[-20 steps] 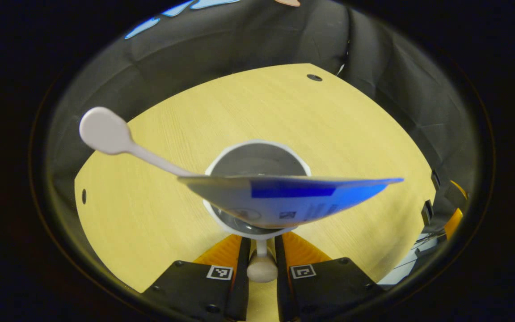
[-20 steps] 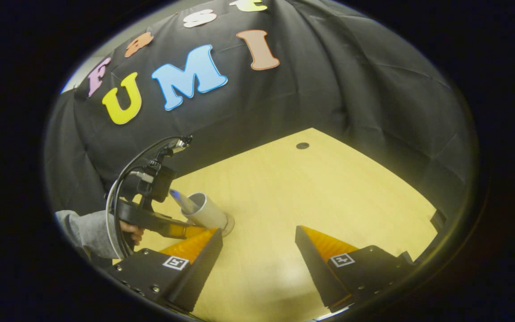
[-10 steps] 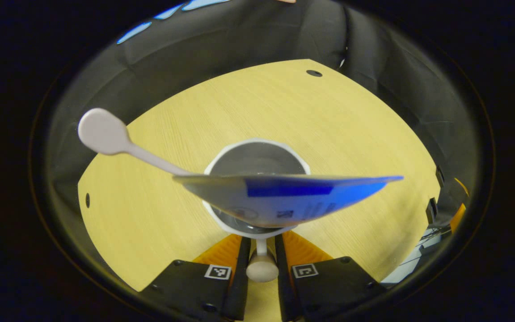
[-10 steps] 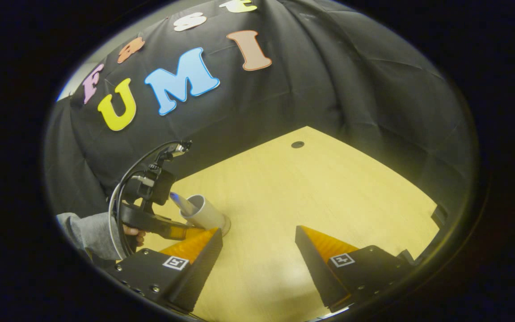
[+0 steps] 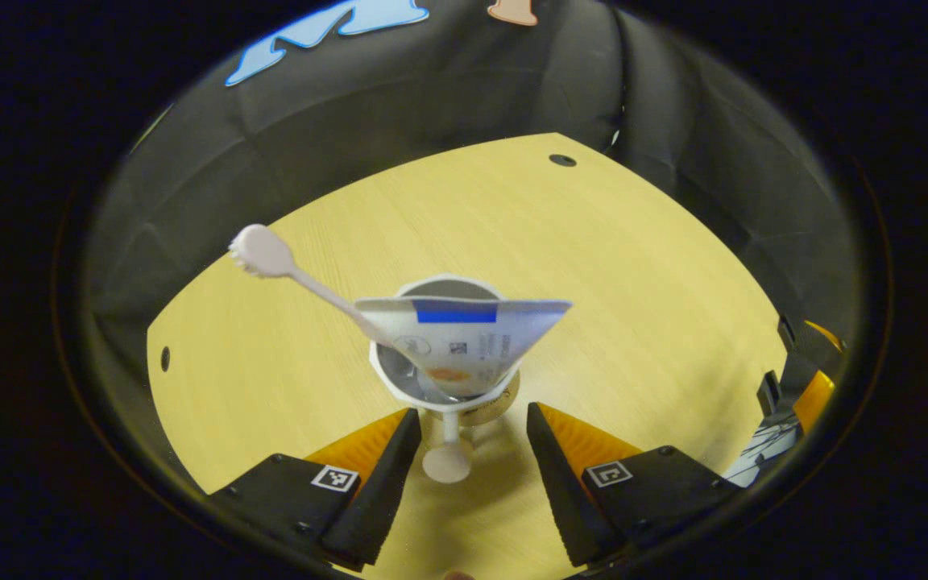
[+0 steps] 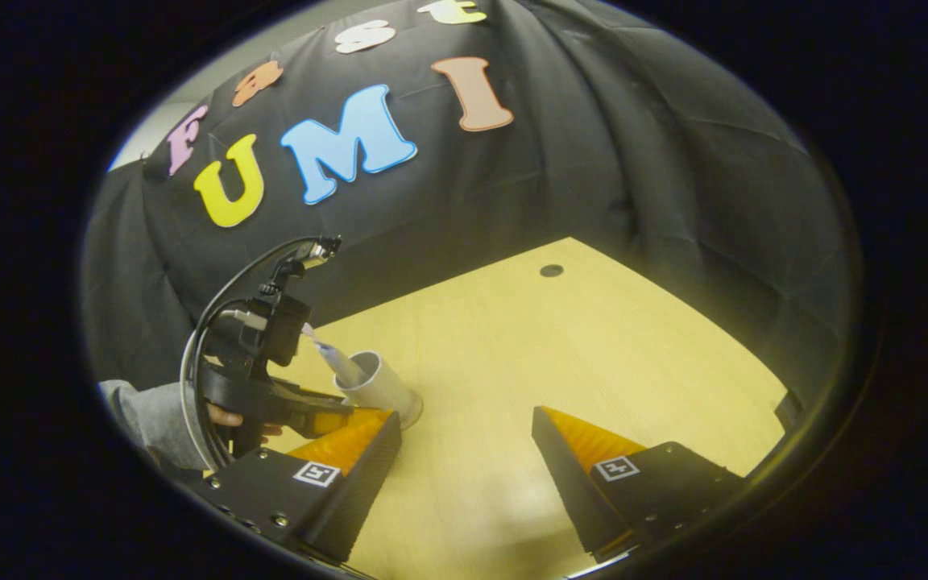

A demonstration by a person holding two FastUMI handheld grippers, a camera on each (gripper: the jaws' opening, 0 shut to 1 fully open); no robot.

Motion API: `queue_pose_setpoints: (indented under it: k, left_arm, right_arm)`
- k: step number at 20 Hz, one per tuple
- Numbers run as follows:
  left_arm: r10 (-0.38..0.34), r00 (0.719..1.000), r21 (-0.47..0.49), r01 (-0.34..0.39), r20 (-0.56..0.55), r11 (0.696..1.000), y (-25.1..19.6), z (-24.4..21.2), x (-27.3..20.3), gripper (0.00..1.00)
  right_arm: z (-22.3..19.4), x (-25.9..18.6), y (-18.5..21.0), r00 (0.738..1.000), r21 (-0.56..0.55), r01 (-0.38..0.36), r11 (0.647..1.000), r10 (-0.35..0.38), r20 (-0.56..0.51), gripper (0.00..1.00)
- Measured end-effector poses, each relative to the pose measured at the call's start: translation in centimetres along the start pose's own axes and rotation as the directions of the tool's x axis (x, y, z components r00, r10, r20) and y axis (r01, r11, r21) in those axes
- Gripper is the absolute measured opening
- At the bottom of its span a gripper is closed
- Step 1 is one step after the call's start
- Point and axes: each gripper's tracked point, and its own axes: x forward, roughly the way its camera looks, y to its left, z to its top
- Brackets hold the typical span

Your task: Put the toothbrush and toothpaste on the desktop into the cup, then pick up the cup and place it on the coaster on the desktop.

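Observation:
In the left gripper view the white cup (image 5: 449, 379) stands upright on a round brown coaster (image 5: 504, 396). A toothpaste tube (image 5: 464, 334) and a white toothbrush (image 5: 271, 256) stick out of it. The cup's handle knob (image 5: 446, 463) points toward my left gripper (image 5: 468, 439), which is open and a little back from the cup, one finger on each side of the knob without touching it. In the right gripper view my right gripper (image 6: 464, 427) is open over bare table. The cup (image 6: 375, 387) is to its left, with the left gripper (image 6: 287, 403) beside it.
The light wooden table (image 5: 633, 266) has a small dark hole near the far edge (image 5: 562, 159) and another at the left (image 5: 164, 358). Black cloth walls close in the table on all sides. A hand (image 6: 226, 416) and grey sleeve (image 6: 150, 411) hold the left gripper.
My left gripper was shut on the cup's handle; it has opened and drawn back, so the cup looks smaller and stands free on the coaster. The right gripper has barely moved.

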Motion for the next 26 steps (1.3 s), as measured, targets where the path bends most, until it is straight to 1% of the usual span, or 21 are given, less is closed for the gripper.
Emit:
queue_pose_setpoints:
  k: [1, 2, 3, 5, 6, 9, 10, 11, 12, 14, 15, 16, 17, 18, 19, 20, 21, 23, 24, 25, 26]
  left_arm:
    - [0.009, 1.000, -0.013, -0.008, 0.026, 1.000, 0.0, 0.1, -0.5, 1.00]
    - [0.019, 0.998, -0.027, -0.017, 0.054, 0.999, -0.1, 0.2, -1.2, 0.94]
    - [0.033, 0.996, -0.045, -0.029, 0.086, 0.999, -0.1, 0.2, -2.2, 1.00]
    - [0.059, 0.986, -0.094, -0.044, 0.156, 0.995, -0.1, 0.5, -3.9, 1.00]
    - [0.071, 0.978, -0.122, -0.047, 0.195, 0.991, -0.2, 0.6, -4.9, 0.94]
    - [0.124, 0.937, -0.200, -0.060, 0.326, 0.978, 0.1, 1.2, -8.5, 0.94]
    - [0.149, 0.916, -0.223, -0.068, 0.371, 0.972, 0.4, 1.3, -10.0, 1.00]
    - [0.175, 0.893, -0.243, -0.076, 0.415, 0.967, 0.8, 1.5, -11.3, 0.94]
    - [0.203, 0.864, -0.258, -0.088, 0.462, 0.962, 0.4, 1.9, -12.2, 0.94]
    - [0.255, 0.798, -0.282, -0.112, 0.546, 0.953, 1.7, 1.9, -15.6, 0.94]
    - [0.280, 0.763, -0.291, -0.125, 0.582, 0.948, 2.2, 2.3, -17.2, 1.00]
    - [0.301, 0.729, -0.301, -0.136, 0.615, 0.944, 2.6, 2.7, -18.6, 0.94]
    - [0.320, 0.697, -0.311, -0.145, 0.642, 0.939, 3.0, 2.8, -20.1, 0.94]
    - [0.332, 0.668, -0.317, -0.150, 0.666, 0.937, 2.6, 2.3, -20.1, 0.94]
    - [0.344, 0.639, -0.323, -0.155, 0.688, 0.934, 3.0, 2.3, -21.1, 1.00]
    - [0.353, 0.611, -0.326, -0.160, 0.708, 0.932, 3.3, 2.3, -22.0, 0.94]
    - [0.363, 0.586, -0.331, -0.167, 0.724, 0.929, 3.6, 2.3, -23.0, 0.94]
    - [0.379, 0.553, -0.334, -0.185, 0.742, 0.924, 4.0, 2.2, -24.3, 0.93]
    - [0.382, 0.545, -0.334, -0.190, 0.746, 0.923, 4.2, 2.1, -24.6, 1.00]
    - [0.380, 0.538, -0.331, -0.191, 0.752, 0.924, 4.4, 1.9, -24.6, 0.93]
    - [0.378, 0.536, -0.328, -0.191, 0.755, 0.925, 4.4, 2.3, -25.4, 0.94]
  right_arm:
    - [0.4, 0.0, 0.2, 1.000, -0.014, -0.011, 1.000, 0.011, 0.006, 0.98]
    - [1.0, 0.1, 0.4, 1.000, -0.029, -0.025, 0.999, 0.025, 0.014, 0.98]
    - [1.6, 0.1, 0.6, 0.999, -0.043, -0.038, 0.998, 0.039, 0.024, 0.98]
    - [2.6, 0.1, 1.2, 0.997, -0.069, -0.068, 0.995, 0.070, 0.040, 0.98]
    - [3.1, 0.1, 1.5, 0.995, -0.083, -0.085, 0.993, 0.089, 0.048, 0.98]
    - [4.3, -0.1, 2.4, 0.989, -0.121, -0.124, 0.985, 0.132, 0.067, 0.98]
    - [4.6, -0.2, 2.8, 0.986, -0.131, -0.136, 0.982, 0.147, 0.075, 0.98]
    - [4.9, -0.4, 3.1, 0.984, -0.138, -0.147, 0.980, 0.159, 0.082, 0.98]
    - [5.2, -0.5, 3.4, 0.981, -0.144, -0.155, 0.977, 0.169, 0.092, 0.98]
    - [5.9, -0.5, 4.0, 0.977, -0.161, -0.165, 0.973, 0.184, 0.110, 0.98]
    - [6.3, -0.7, 4.4, 0.975, -0.173, -0.167, 0.971, 0.189, 0.121, 0.98]
    - [6.5, -0.8, 4.6, 0.973, -0.184, -0.167, 0.969, 0.193, 0.130, 0.98]
    - [6.7, -1.0, 4.9, 0.971, -0.192, -0.166, 0.967, 0.195, 0.140, 0.98]
    - [6.9, -1.2, 5.3, 0.968, -0.199, -0.167, 0.966, 0.199, 0.151, 0.98]
    - [7.1, -1.4, 5.6, 0.966, -0.207, -0.166, 0.964, 0.201, 0.162, 0.96]
    - [7.2, -1.4, 5.9, 0.964, -0.216, -0.161, 0.963, 0.200, 0.173, 0.98]
    - [7.5, -1.6, 6.1, 0.963, -0.228, -0.150, 0.962, 0.195, 0.186, 0.98]
    - [7.7, -1.6, 6.6, 0.960, -0.247, -0.134, 0.960, 0.188, 0.208, 0.98]
    - [7.6, -1.7, 7.0, 0.958, -0.256, -0.129, 0.958, 0.187, 0.218, 0.98]
    - [7.6, -1.7, 7.2, 0.956, -0.267, -0.119, 0.956, 0.183, 0.229, 0.96]
    - [7.6, -1.6, 7.2, 0.955, -0.281, -0.104, 0.954, 0.175, 0.239, 0.98]
